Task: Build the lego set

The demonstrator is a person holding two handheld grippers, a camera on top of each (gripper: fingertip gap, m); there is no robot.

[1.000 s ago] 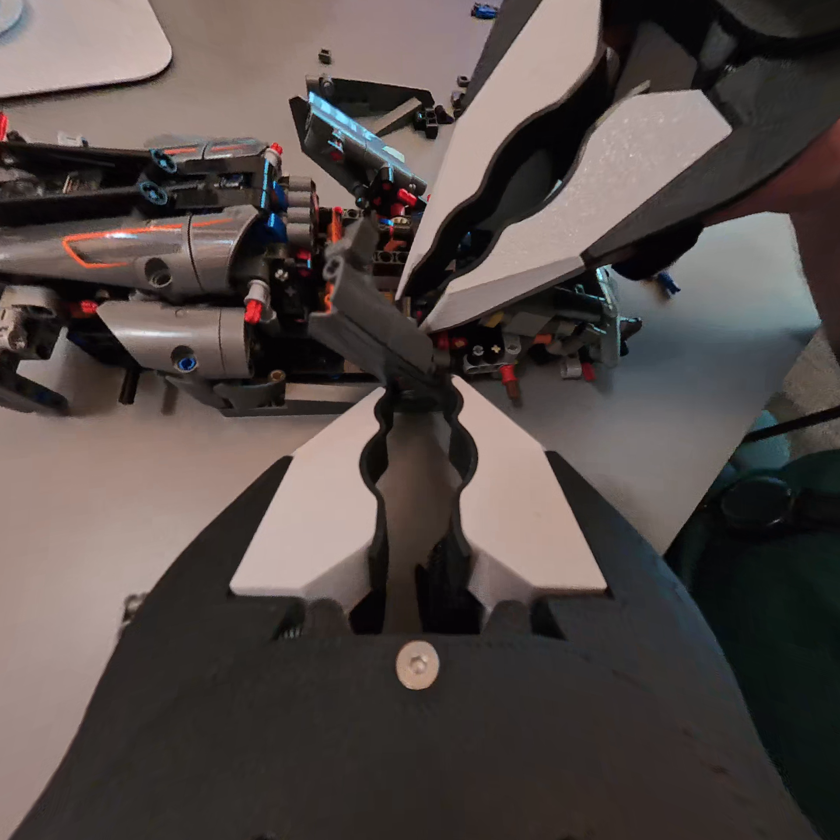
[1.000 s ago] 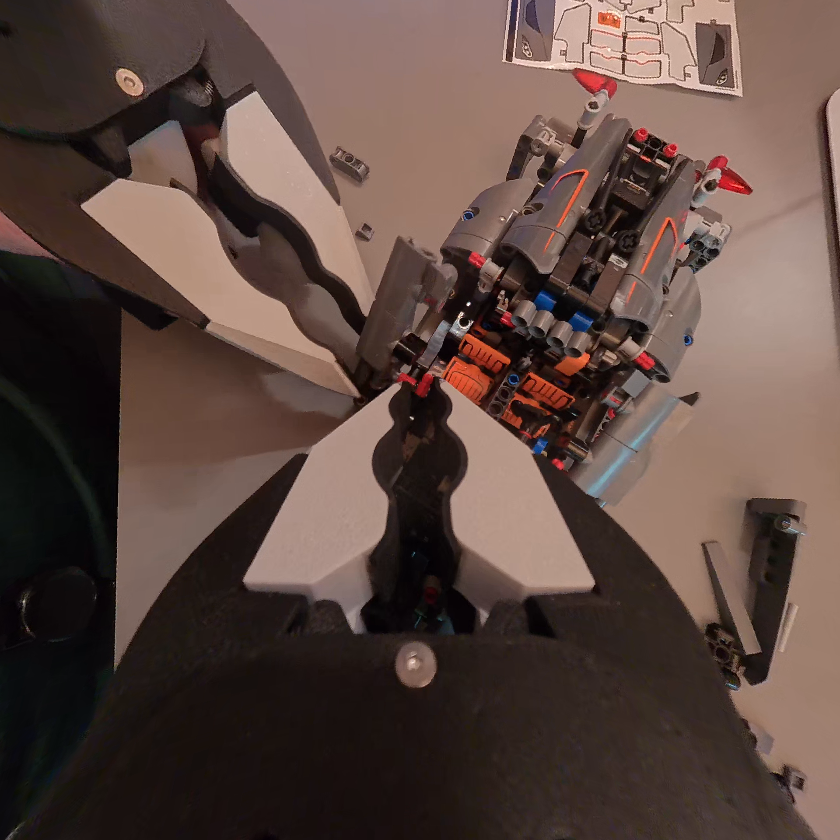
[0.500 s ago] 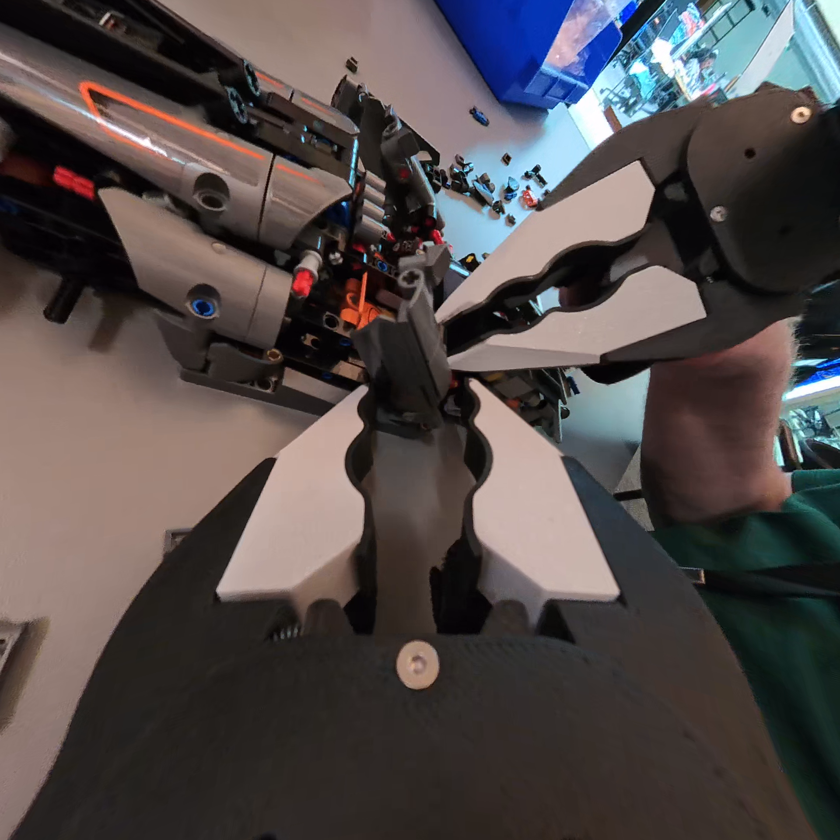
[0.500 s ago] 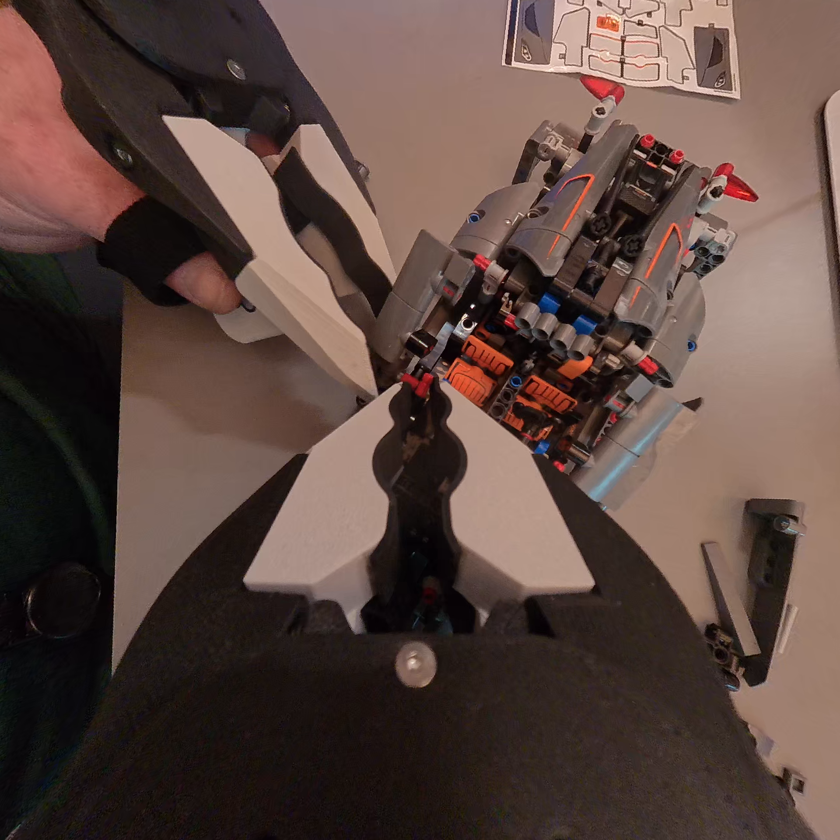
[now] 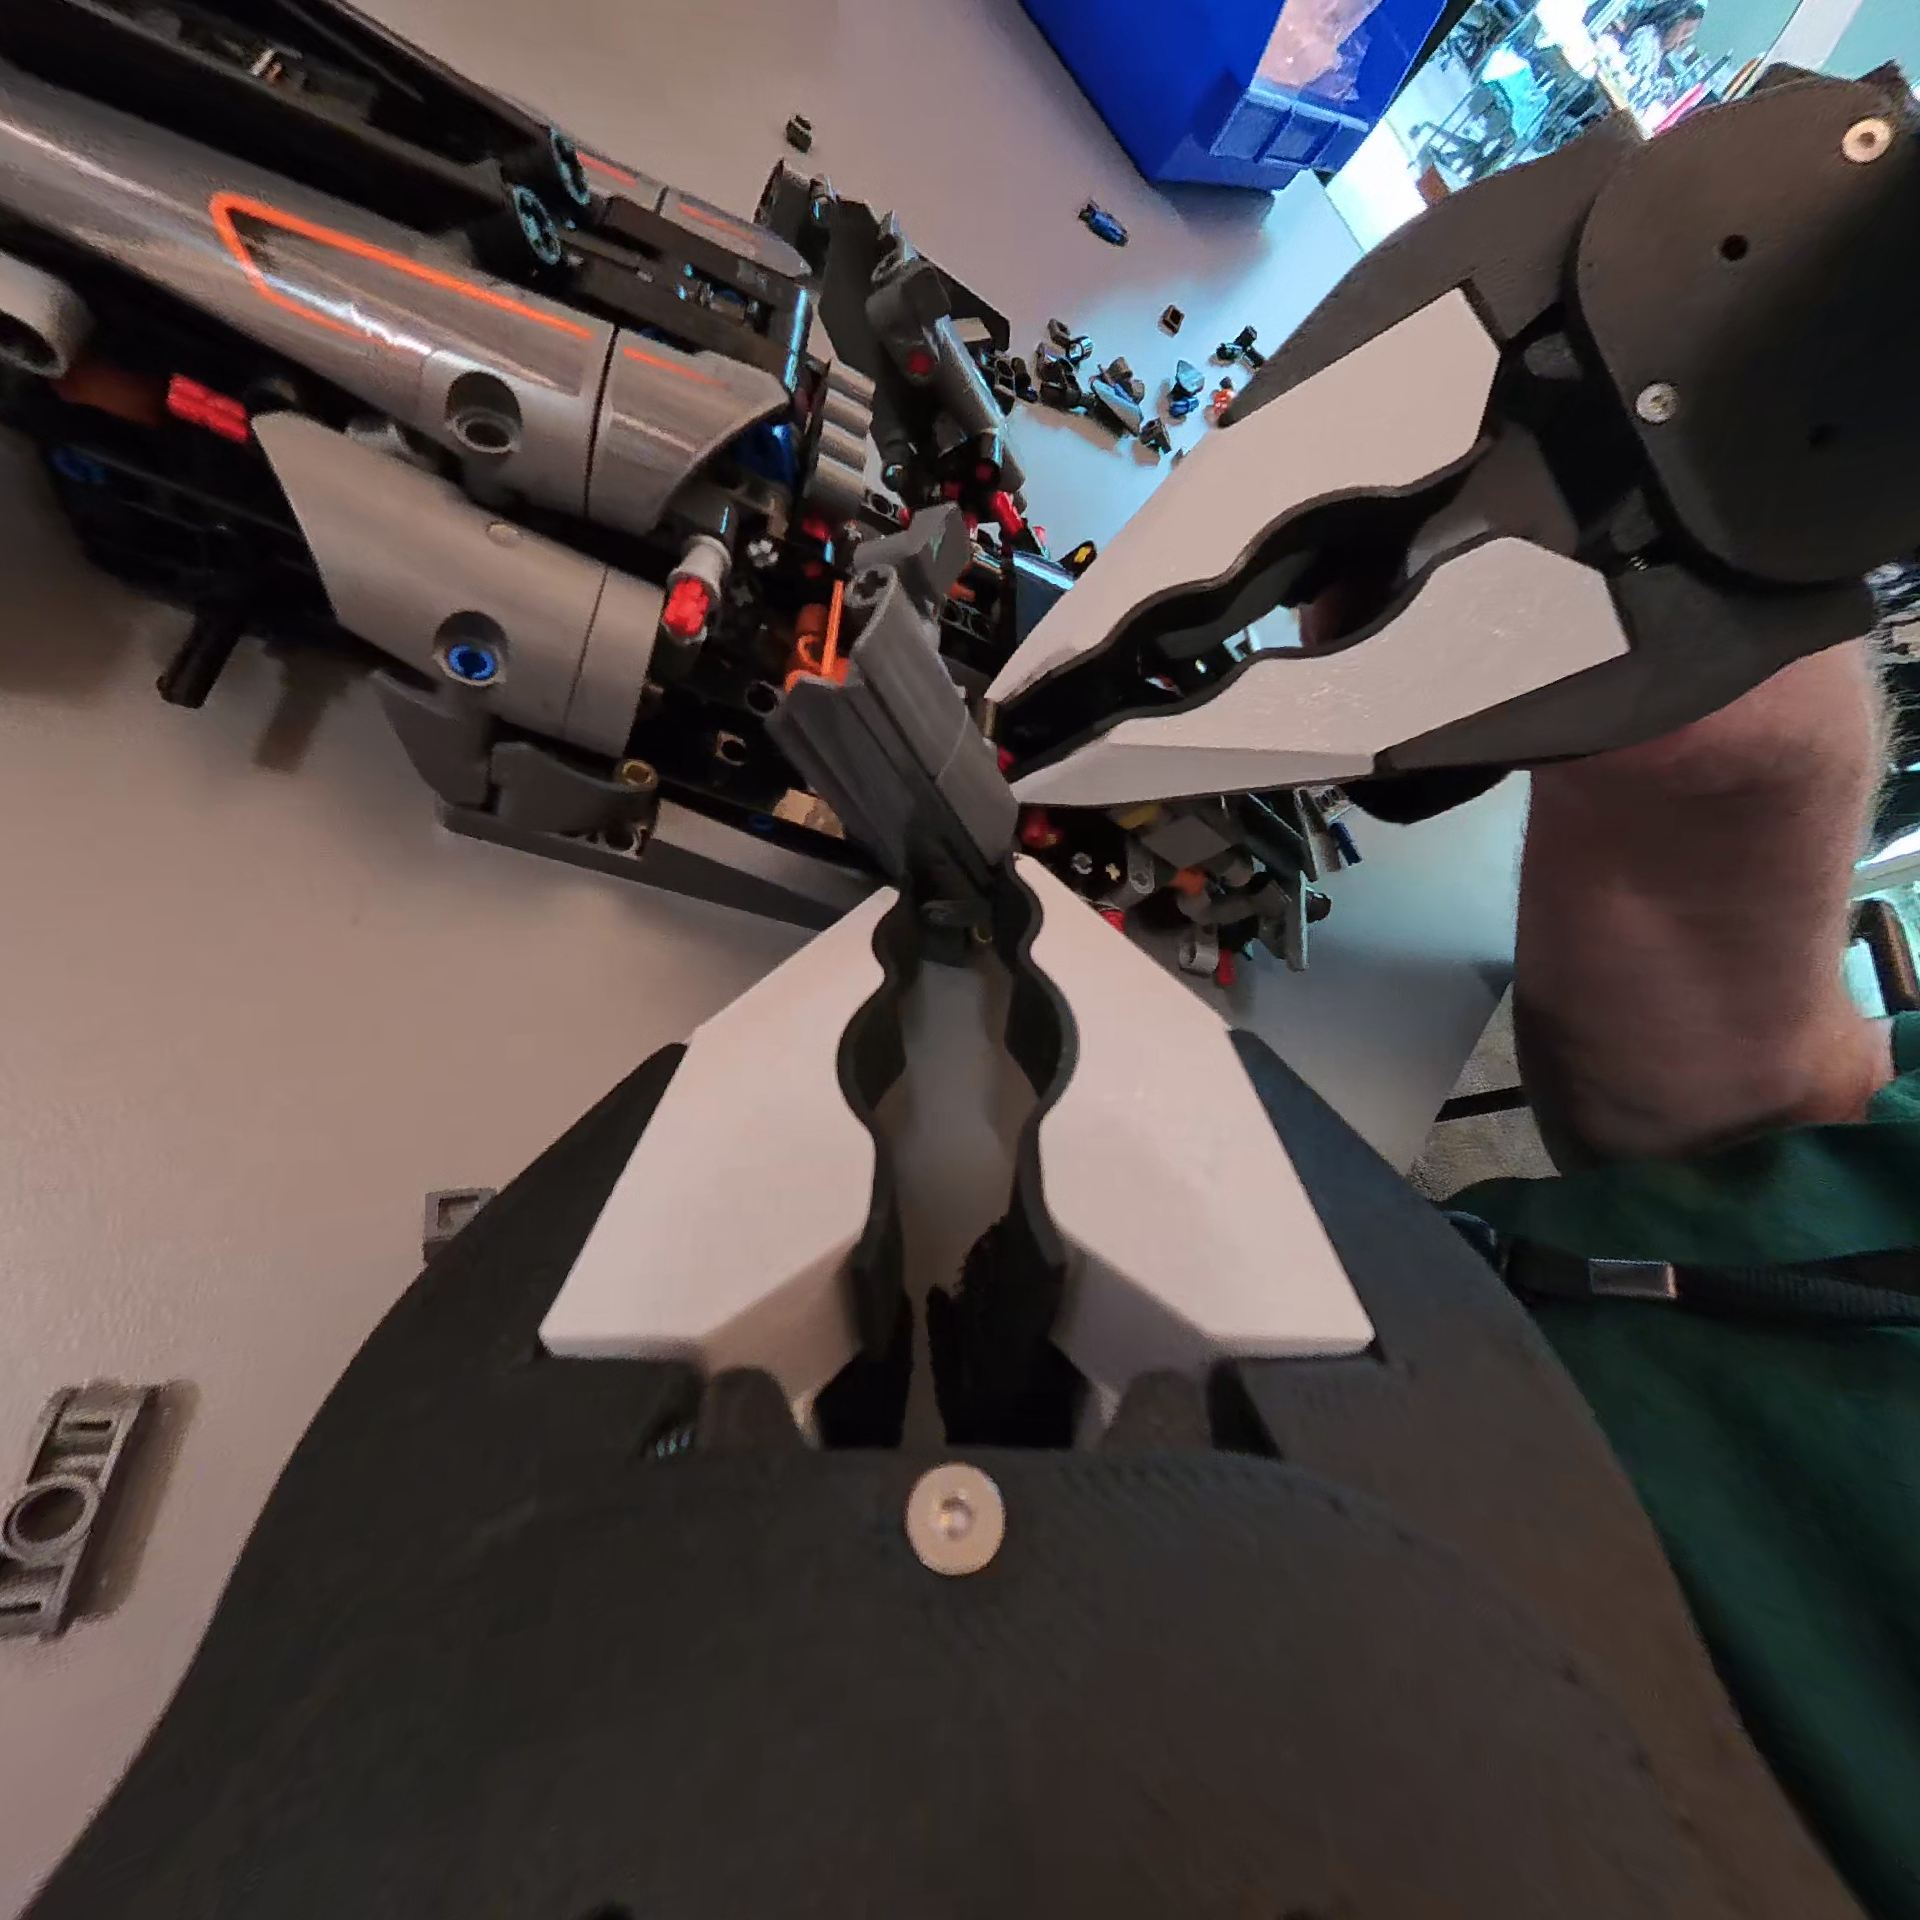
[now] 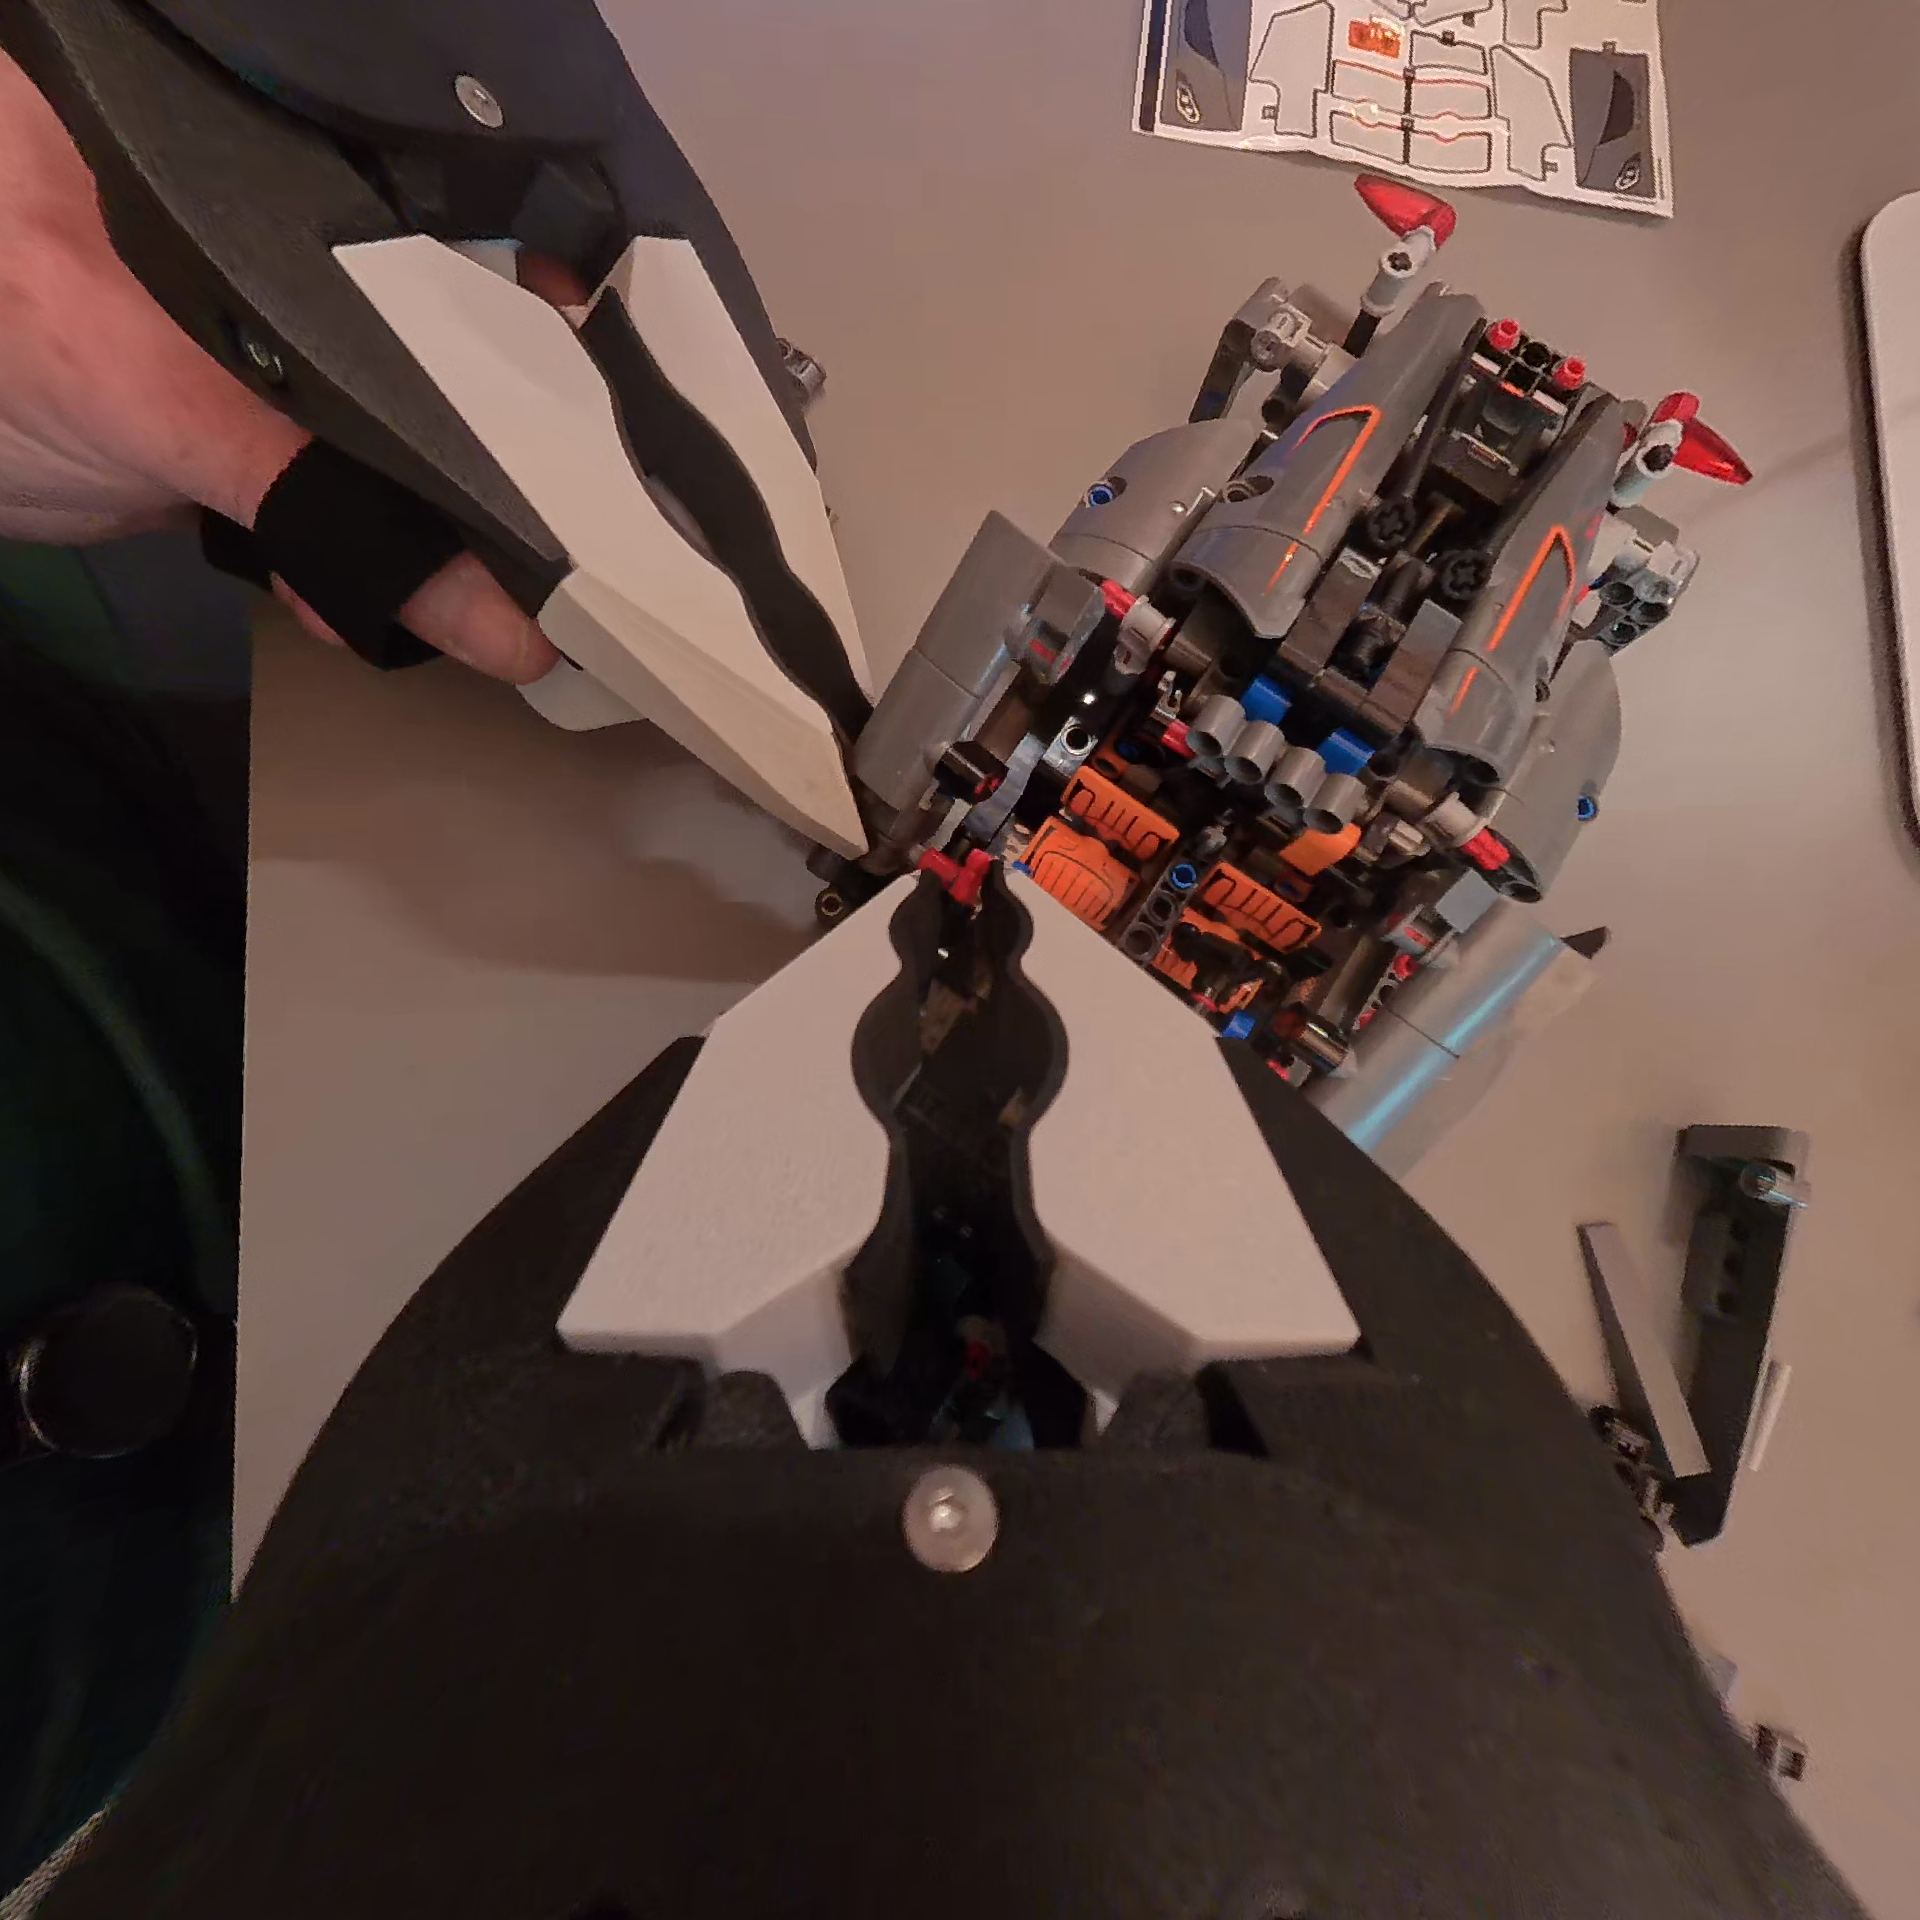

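Note:
The grey, black and orange lego car model [image 5: 468, 416] lies on the grey table and also shows in the right wrist view [image 6: 1351, 644]. My left gripper [image 5: 956, 904] is shut on the lower end of a dark grey panel piece [image 5: 894, 707], which rests against the model's side. In the right wrist view this panel [image 6: 935, 675] sits at the model's left flank, with the left gripper [image 6: 852, 800] on it. My right gripper [image 6: 956, 883] is shut on a black frame part with red pins at the model's near end. It shows in the left wrist view [image 5: 1003, 748] right beside the panel.
Several loose small parts [image 5: 1101, 374] lie beyond the model. A grey connector [image 5: 62, 1496] lies at the left. A sticker sheet [image 6: 1403, 94] lies at the far side. Dark grey pieces [image 6: 1714, 1299] lie at the right. The person's forearm [image 5: 1683, 935] is close by. The grey connector [image 5: 62, 1496] sits 12 cm or so from the ends of my left fingers.
My left gripper has rolled and swung the grey panel from tilted away to flat against the model's side. My right gripper has held still on the model.

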